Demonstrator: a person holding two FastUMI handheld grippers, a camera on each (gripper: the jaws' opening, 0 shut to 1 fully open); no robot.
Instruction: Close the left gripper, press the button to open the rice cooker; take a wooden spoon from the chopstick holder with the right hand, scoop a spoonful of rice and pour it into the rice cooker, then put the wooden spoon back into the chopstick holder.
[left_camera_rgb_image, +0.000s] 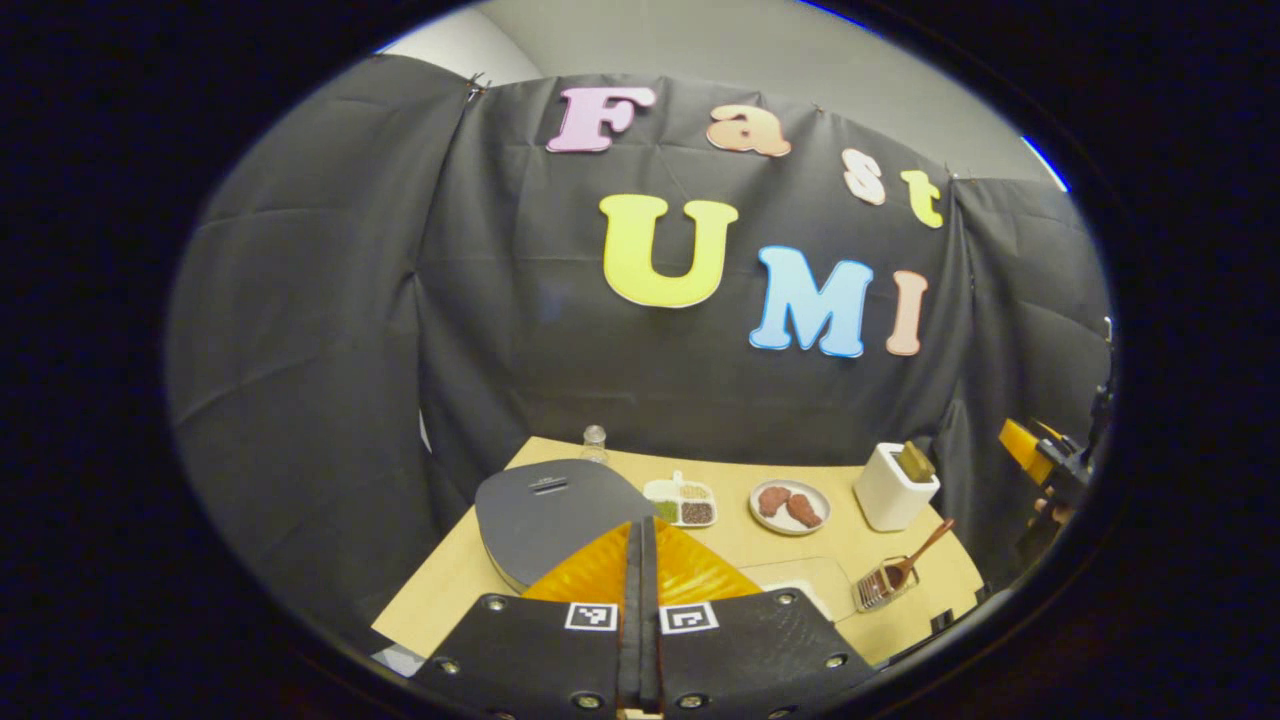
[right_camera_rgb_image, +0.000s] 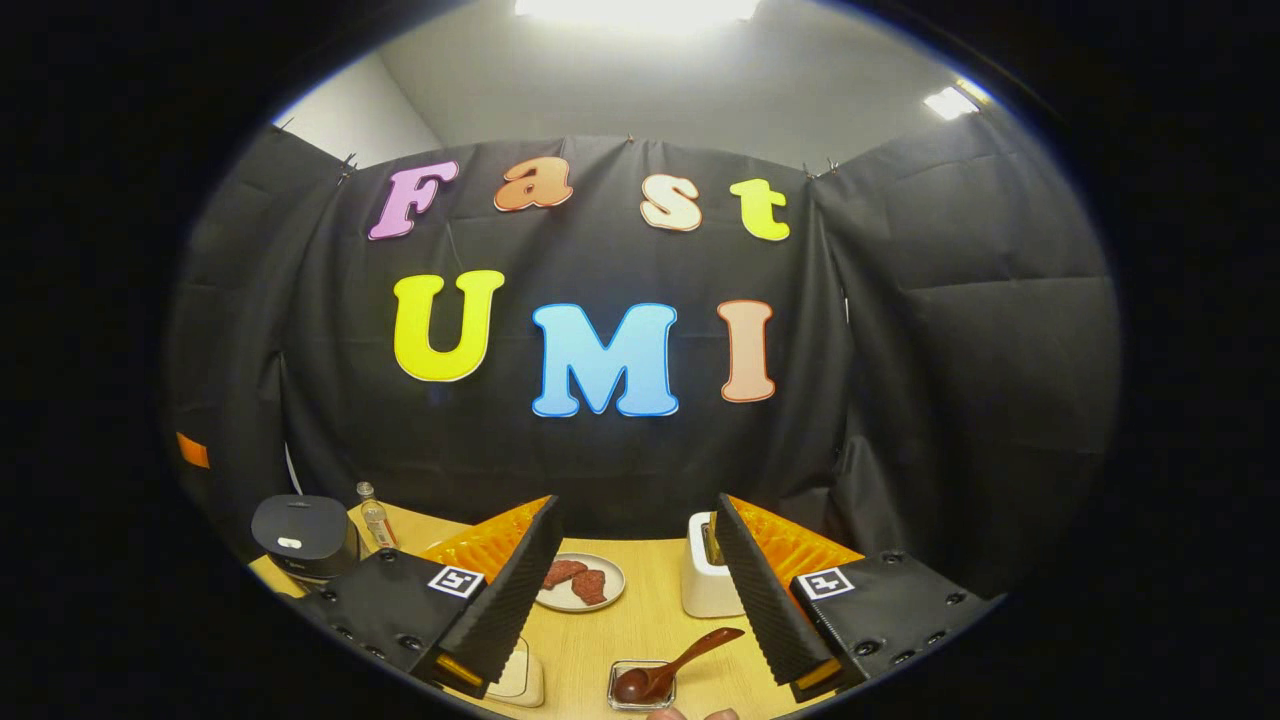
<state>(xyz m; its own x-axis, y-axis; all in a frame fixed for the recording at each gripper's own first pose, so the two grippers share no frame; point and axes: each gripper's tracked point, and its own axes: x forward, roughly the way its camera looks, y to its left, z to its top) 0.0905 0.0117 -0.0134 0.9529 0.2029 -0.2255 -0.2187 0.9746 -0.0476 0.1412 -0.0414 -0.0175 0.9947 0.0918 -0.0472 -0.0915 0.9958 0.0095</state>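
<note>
The grey rice cooker (left_camera_rgb_image: 545, 510) stands with its lid down at the table's left. My left gripper (left_camera_rgb_image: 640, 560) is shut with nothing in it, just above the cooker's near right edge. The cooker (right_camera_rgb_image: 305, 535) also appears at far left in the right gripper view. A brown wooden spoon (left_camera_rgb_image: 915, 562) leans with its bowl in a small clear holder (left_camera_rgb_image: 878, 590) at the table's right front. My right gripper (right_camera_rgb_image: 635, 500) hangs wide open and empty above the table, with the spoon (right_camera_rgb_image: 670, 665) and its holder (right_camera_rgb_image: 640, 688) below and between the fingers. The right gripper (left_camera_rgb_image: 1045, 455) shows at the far right edge.
Along the back of the wooden table (left_camera_rgb_image: 450, 580) stand a small bottle (left_camera_rgb_image: 595, 443), a divided tray of grains (left_camera_rgb_image: 682, 500), a plate with two brown pieces (left_camera_rgb_image: 790, 506) and a white box (left_camera_rgb_image: 893, 487). A pale container (right_camera_rgb_image: 525, 675) lies near the front.
</note>
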